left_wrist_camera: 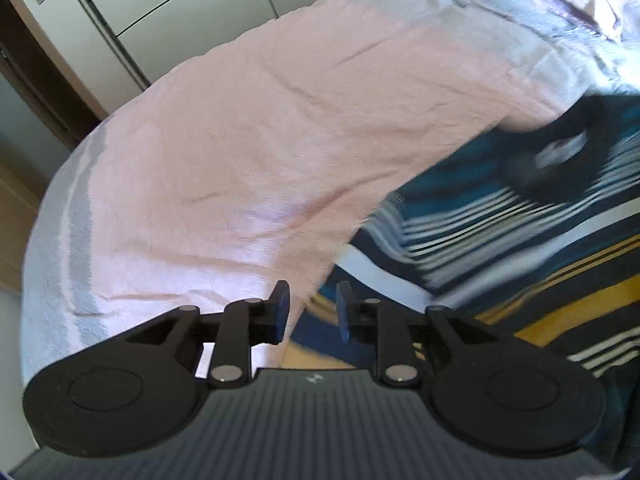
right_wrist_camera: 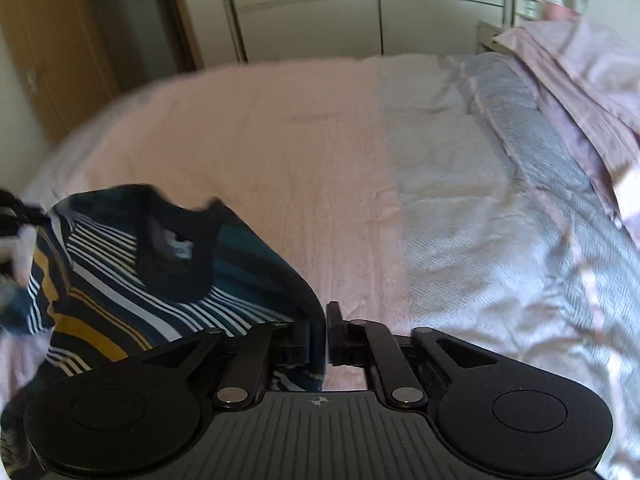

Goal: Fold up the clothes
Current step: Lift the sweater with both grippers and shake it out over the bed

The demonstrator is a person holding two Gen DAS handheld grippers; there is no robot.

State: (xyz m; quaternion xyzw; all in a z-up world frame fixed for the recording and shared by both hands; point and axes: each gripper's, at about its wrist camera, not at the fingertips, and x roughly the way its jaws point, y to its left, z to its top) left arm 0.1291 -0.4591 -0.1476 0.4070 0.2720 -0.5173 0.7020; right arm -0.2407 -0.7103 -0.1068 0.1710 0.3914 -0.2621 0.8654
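Note:
A striped shirt in navy, teal, white and mustard hangs over the pink bed cover, blurred by motion. In the left wrist view its edge runs down between the fingers of my left gripper, whose jaws stand a little apart with dark cloth bunched low in the gap. In the right wrist view the shirt faces me, collar and label uppermost. My right gripper is shut on its right edge, and cloth drapes over the left finger. The shirt's other shoulder meets the left gripper at the frame's left edge.
The bed fills both views, with a grey-blue woven blanket on its right part and lilac striped pillows at the head. White wardrobe doors stand behind the bed. A wooden door is at the left.

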